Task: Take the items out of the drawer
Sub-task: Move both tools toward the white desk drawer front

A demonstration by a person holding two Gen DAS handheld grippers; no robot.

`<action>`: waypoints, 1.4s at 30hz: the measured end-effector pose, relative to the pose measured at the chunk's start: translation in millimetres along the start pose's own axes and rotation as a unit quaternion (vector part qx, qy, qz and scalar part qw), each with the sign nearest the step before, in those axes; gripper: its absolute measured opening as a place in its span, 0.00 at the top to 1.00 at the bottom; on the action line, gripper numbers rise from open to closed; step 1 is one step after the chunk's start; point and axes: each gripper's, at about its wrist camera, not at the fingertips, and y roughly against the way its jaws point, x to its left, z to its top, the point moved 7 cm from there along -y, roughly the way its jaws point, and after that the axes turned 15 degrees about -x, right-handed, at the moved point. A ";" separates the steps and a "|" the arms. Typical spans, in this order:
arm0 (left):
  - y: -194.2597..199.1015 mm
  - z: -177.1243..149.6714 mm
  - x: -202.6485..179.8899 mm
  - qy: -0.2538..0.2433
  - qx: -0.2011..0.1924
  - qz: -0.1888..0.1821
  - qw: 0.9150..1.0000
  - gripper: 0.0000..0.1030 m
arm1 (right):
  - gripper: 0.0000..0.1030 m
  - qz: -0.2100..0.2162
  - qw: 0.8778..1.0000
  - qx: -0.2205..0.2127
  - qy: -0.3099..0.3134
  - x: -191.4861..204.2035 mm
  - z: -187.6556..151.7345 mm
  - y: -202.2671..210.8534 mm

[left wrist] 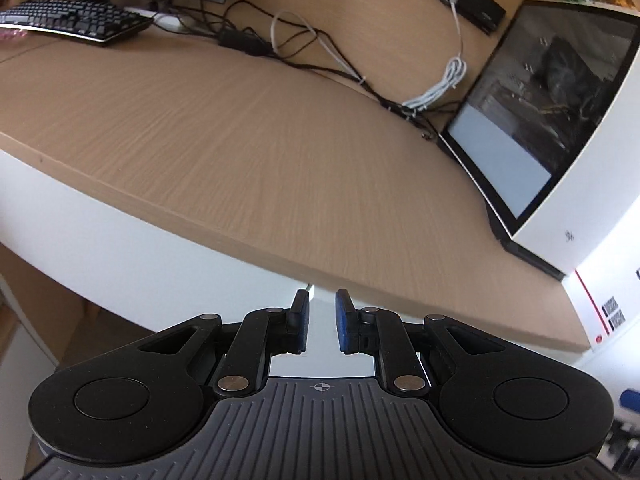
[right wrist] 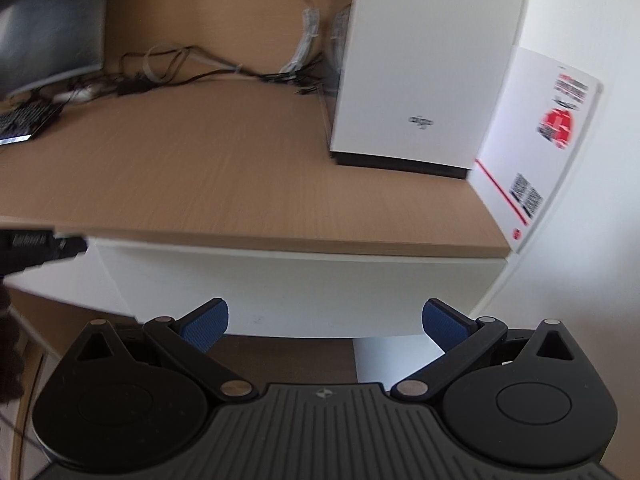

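A white drawer front (right wrist: 296, 288) runs under the edge of the wooden desk (right wrist: 224, 176), and its inside and any items are hidden. My right gripper (right wrist: 325, 318) is open wide just in front of that white panel, with nothing between its blue pads (right wrist: 206, 322). In the left wrist view the same white front (left wrist: 132, 256) lies below the desk top (left wrist: 248, 140). My left gripper (left wrist: 321, 320) is held at the desk edge, open by a narrow gap with only white panel showing between the pads. A blurred part of the left gripper (right wrist: 40, 246) shows at the far left.
A white computer case (right wrist: 424, 64) with a dark glass side (left wrist: 548, 100) stands at the desk's right, a white box with red print (right wrist: 540, 140) beside it. Tangled cables (left wrist: 304, 48), a keyboard (left wrist: 72, 20) and a monitor (right wrist: 44, 28) sit further back.
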 end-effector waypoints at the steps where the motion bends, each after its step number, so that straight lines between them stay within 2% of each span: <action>1: -2.8 -0.9 -0.4 -0.002 0.001 0.000 1.000 0.85 | 0.00 0.006 1.000 0.002 0.006 1.3 -1.7 -2.5; 4: -11.3 -3.7 -0.4 -0.013 0.011 0.006 1.000 0.85 | 0.00 0.017 1.000 0.020 0.015 3.7 -8.9 -13.6; 7: -17.2 -4.3 1.0 -0.009 0.021 -0.005 1.000 0.85 | 0.00 0.027 0.999 0.025 0.022 3.7 -10.3 -17.5; 11: -24.3 -1.2 2.8 -0.004 0.021 -0.006 1.000 0.85 | 0.00 0.026 0.999 0.034 0.022 -0.3 -14.1 -24.5; 16: -27.4 -4.4 1.8 -0.011 0.031 -0.019 0.999 0.77 | 0.00 0.022 0.998 0.051 0.018 -2.9 -21.1 -30.4; 18: -29.9 -5.2 1.9 -0.012 0.038 -0.029 0.999 0.70 | 0.00 0.022 0.998 0.055 0.015 -3.5 -23.7 -31.9; 24: -31.8 -6.6 1.5 -0.025 0.051 -0.061 0.996 0.63 | 0.00 0.027 0.998 0.062 0.018 1.2 -27.3 -32.9; 28: -32.8 -6.3 2.3 -0.019 0.058 -0.076 0.995 0.61 | 0.00 0.024 0.997 0.069 0.019 3.2 -30.6 -33.3; 42: -34.1 -8.8 -4.8 -0.034 0.069 -0.082 0.994 0.60 | 0.00 0.027 0.996 0.078 0.019 5.0 -33.9 -39.4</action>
